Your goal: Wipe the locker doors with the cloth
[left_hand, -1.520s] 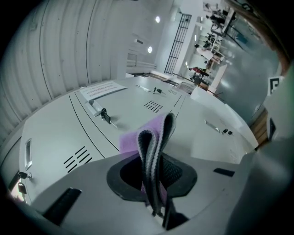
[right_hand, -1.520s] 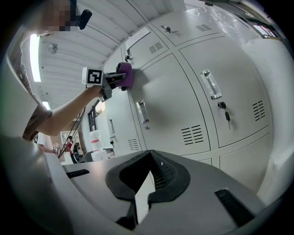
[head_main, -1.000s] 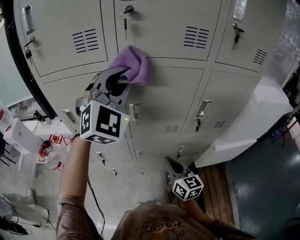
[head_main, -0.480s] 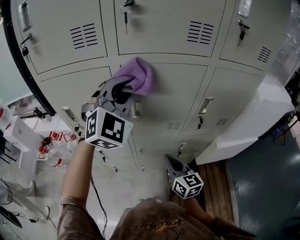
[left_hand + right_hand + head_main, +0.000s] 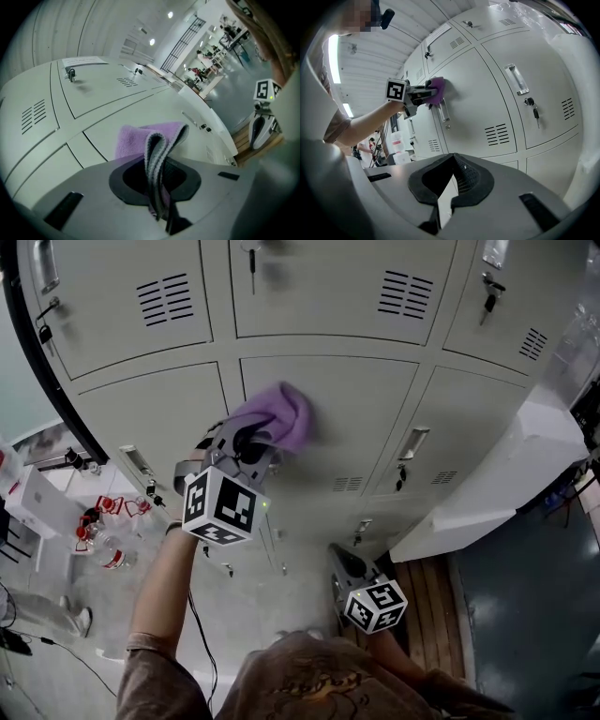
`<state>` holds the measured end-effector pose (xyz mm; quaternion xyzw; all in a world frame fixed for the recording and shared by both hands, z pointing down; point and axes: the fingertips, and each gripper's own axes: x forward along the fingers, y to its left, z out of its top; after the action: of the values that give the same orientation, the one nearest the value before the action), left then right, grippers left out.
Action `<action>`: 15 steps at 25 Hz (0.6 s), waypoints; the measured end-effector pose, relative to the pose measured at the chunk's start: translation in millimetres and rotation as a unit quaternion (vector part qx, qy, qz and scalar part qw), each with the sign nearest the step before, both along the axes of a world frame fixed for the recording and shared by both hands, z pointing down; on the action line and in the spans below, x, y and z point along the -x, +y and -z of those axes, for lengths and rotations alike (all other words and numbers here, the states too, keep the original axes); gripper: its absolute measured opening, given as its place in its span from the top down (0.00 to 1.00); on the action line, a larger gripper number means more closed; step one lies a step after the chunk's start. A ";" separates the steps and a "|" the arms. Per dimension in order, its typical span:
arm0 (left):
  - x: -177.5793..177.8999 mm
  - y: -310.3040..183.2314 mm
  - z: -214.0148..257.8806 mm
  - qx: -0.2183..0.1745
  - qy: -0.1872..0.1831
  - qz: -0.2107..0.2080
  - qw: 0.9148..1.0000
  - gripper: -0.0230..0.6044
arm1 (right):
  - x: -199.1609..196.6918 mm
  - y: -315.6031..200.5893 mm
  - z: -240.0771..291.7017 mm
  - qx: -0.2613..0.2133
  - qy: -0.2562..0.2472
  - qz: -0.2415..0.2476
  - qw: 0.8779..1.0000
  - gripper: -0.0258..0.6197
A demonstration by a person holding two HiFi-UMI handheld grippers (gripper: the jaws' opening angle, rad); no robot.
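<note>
My left tongs (image 5: 246, 432) are clamped on the soft purple cloth (image 5: 279, 413). Its bunched end, just ahead of them, presses on the grey metal locker door (image 5: 366, 427). The cloth looks light and floppy, so I think a tight hold on its folded middle works best. My right tongs (image 5: 339, 563) hang well below, pinched together on nothing.
</note>
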<state>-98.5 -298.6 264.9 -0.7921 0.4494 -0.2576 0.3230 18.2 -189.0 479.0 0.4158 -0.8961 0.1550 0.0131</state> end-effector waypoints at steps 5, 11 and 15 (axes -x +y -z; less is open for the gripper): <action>-1.5 -0.1 -20.8 0.021 0.011 -0.002 1.000 0.89 | -0.4 -0.7 -3.0 0.002 0.002 -0.001 1.000 0.96; -2.6 1.5 -32.8 0.031 0.033 -0.004 0.999 0.89 | 0.6 -0.8 -5.5 0.005 0.000 -0.001 1.000 0.96; -5.0 2.5 -47.8 0.045 0.032 -0.007 0.998 0.89 | 0.6 -2.0 -6.0 0.006 -0.001 -0.002 1.000 0.96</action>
<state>-93.5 -296.1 312.6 -0.8166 0.4419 -0.2502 0.2743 17.6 -191.0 485.0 0.4170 -0.8944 0.1608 0.0146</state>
